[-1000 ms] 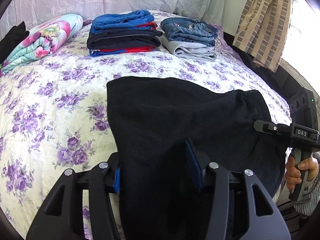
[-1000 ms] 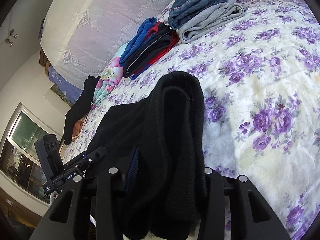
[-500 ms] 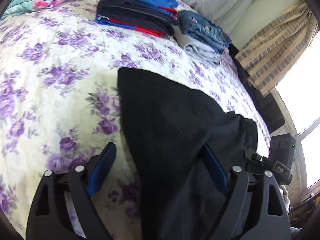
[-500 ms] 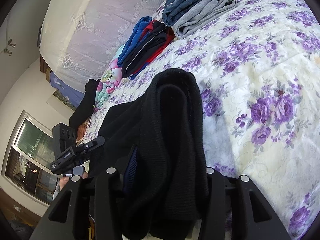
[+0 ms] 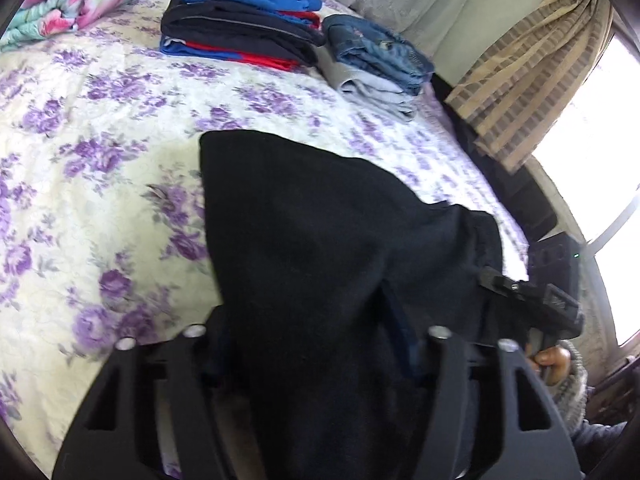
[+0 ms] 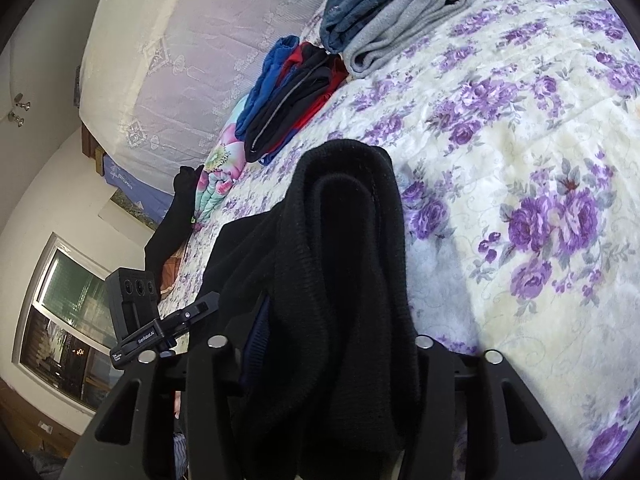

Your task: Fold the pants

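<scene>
Pants (image 5: 320, 248) hide both grippers' fingers (image 6: 424, 360), each pair clamped on black fabric.

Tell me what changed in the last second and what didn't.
The left gripper opened half a second ago, then closed back on the black pants, its view swinging toward the bed's right edge. The right gripper stayed clamped on the bunched fabric; the folded stacks never moved.
</scene>
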Demonstrator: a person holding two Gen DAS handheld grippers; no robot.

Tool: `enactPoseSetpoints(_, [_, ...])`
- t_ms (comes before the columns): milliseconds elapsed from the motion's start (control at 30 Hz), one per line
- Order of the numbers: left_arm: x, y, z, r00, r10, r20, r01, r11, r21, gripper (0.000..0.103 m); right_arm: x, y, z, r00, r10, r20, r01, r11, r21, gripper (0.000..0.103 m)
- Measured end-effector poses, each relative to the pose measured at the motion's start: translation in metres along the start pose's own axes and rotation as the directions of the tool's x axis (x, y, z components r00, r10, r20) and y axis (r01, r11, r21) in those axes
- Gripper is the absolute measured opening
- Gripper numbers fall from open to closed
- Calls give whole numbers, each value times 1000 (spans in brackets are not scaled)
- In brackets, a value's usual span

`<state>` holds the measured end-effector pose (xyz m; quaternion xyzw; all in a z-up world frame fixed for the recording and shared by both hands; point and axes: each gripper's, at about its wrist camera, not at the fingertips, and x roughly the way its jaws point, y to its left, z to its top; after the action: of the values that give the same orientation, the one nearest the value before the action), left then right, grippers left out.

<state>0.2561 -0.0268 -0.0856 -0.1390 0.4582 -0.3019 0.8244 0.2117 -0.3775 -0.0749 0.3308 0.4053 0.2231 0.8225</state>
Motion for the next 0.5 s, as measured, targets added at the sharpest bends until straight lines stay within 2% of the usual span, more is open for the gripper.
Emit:
enactPoseSetpoints(133, [-5, 0, -4, 1000, -13, 28, 14, 1000, -20, 43, -5, 7, -7, 1000, 1, 31, 0, 999, -32, 39])
enactPoseSetpoints(367, [-24, -19, -6, 995, 22, 94, -23, 1000, 18, 27, -14, 23, -7, 997, -14, 73, 19, 997, -79, 37])
enactPoseSetpoints(500, [-37, -28, -2, 993, 18, 114, -22, 999, 37, 25, -23, 35, -3, 996, -4, 95, 16, 992, -124, 36])
